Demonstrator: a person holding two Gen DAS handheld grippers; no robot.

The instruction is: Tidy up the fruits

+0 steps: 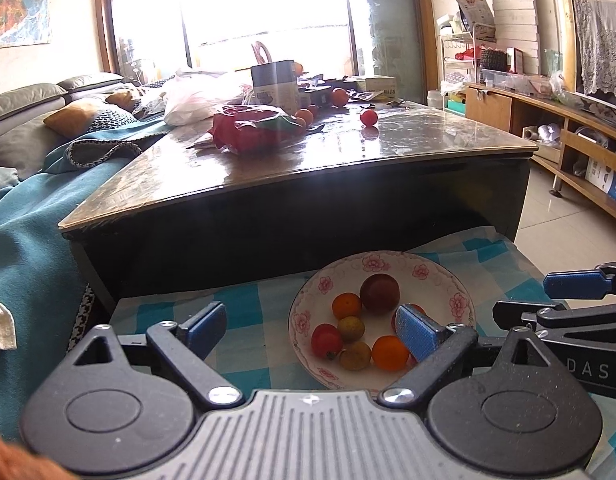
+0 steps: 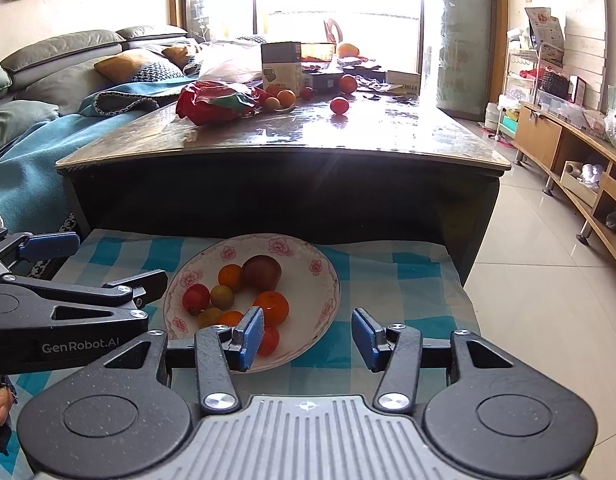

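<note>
Taking the flowered plate (image 2: 327, 280) as the landmark, the scene ran from left to right like this. Left of the plate, the left gripper (image 1: 313, 330) hung low over the blue checked cloth (image 2: 407, 284), its jaws apart and nothing between them; one blue pad stood over the plate's near edge, probably because that hand had only just come to the plate or was about to leave it. On the plate itself the fruits lay gathered in a loose cluster: a dark plum (image 2: 262, 272) toward the far side, small oranges (image 2: 271, 307) and red tomatoes (image 2: 196, 298) nearer, so the collecting looked well under way. At the plate's near right edge the right gripper (image 2: 308, 338) hovered, also spread wide and empty, its left pad beside a red fruit that the pad partly hid, so I could not tell whether they touched. Beyond the plate, up on the glossy coffee table (image 2: 387, 136), loose fruit remained: a tomato (image 2: 339, 105) standing alone and others beside a red bag (image 2: 216, 102). These seemed the pieces left to fetch, which would explain both grippers being open.
</note>
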